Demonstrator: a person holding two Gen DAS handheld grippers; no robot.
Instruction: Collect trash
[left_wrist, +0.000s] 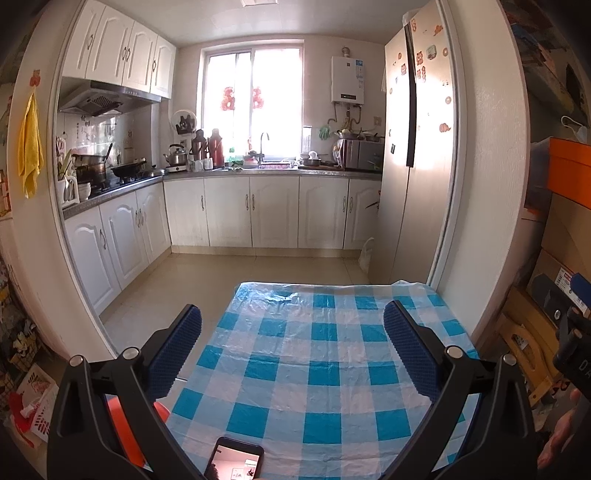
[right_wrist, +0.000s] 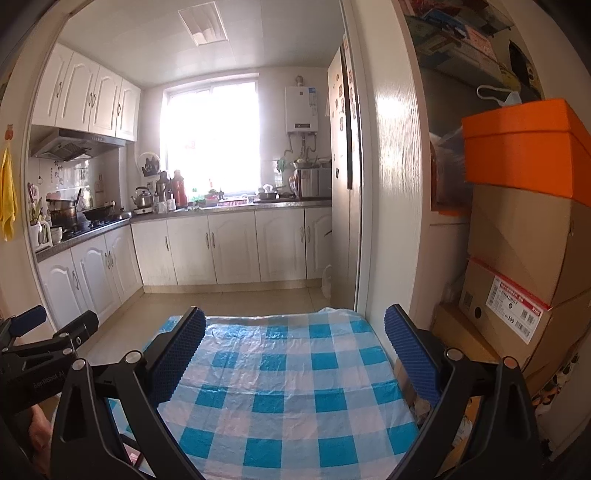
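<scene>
— Blue-and-white checks under clear plastic: that's the tablecloth in the left wrist view. What else shows there?

— The left gripper hangs above the cloth, its two blue ribbed pads set wide apart with nothing between them. A phone lies at the near edge of the table, screen lit. Something orange sits low at the left, behind the gripper frame. Part of a hand shows at the far right.

— And any trash?

— I can't pick out any on the table in this view. A white plastic bag rests on the floor beside the fridge.

— The right wrist view?

— The right gripper also stands wide open and empty over the same checked cloth. The left gripper appears at the left edge. On the right, cardboard boxes are stacked, with an orange box on top. No trash is visible on the table here either.
</scene>
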